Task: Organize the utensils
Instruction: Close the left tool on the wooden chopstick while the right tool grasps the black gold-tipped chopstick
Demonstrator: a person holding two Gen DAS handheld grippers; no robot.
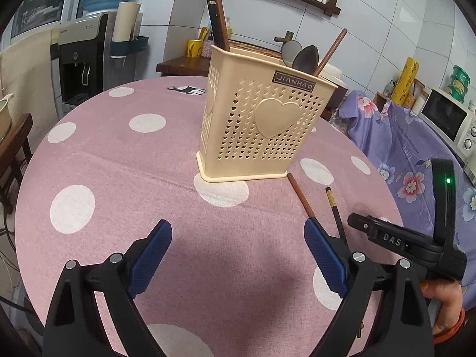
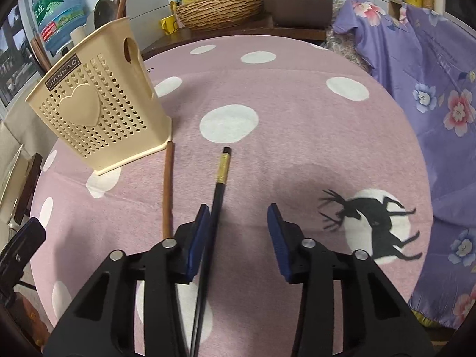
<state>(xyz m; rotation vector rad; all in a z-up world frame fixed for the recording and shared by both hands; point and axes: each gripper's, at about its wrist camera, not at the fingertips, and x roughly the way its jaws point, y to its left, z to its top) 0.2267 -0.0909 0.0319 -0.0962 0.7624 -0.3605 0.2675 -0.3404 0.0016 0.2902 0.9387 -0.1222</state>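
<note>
A cream utensil holder (image 1: 261,119) with heart cut-outs stands on the pink dotted tablecloth (image 1: 119,178); it also shows in the right wrist view (image 2: 98,110). It holds chopsticks and a dark spoon (image 1: 305,58). A brown chopstick (image 2: 167,190) and a black chopstick with a gold band (image 2: 218,190) lie on the cloth beside it. My right gripper (image 2: 238,217) is open, with the black chopstick passing between its fingers, close to the left pad (image 2: 199,232). My left gripper (image 1: 238,235) is open and empty, in front of the holder.
A water dispenser (image 1: 80,53) stands at the far left. A purple floral cloth (image 1: 395,154) covers furniture to the right, with a microwave (image 1: 449,119). A wicker basket (image 2: 220,9) and a rice cooker (image 2: 297,0) sit behind the table.
</note>
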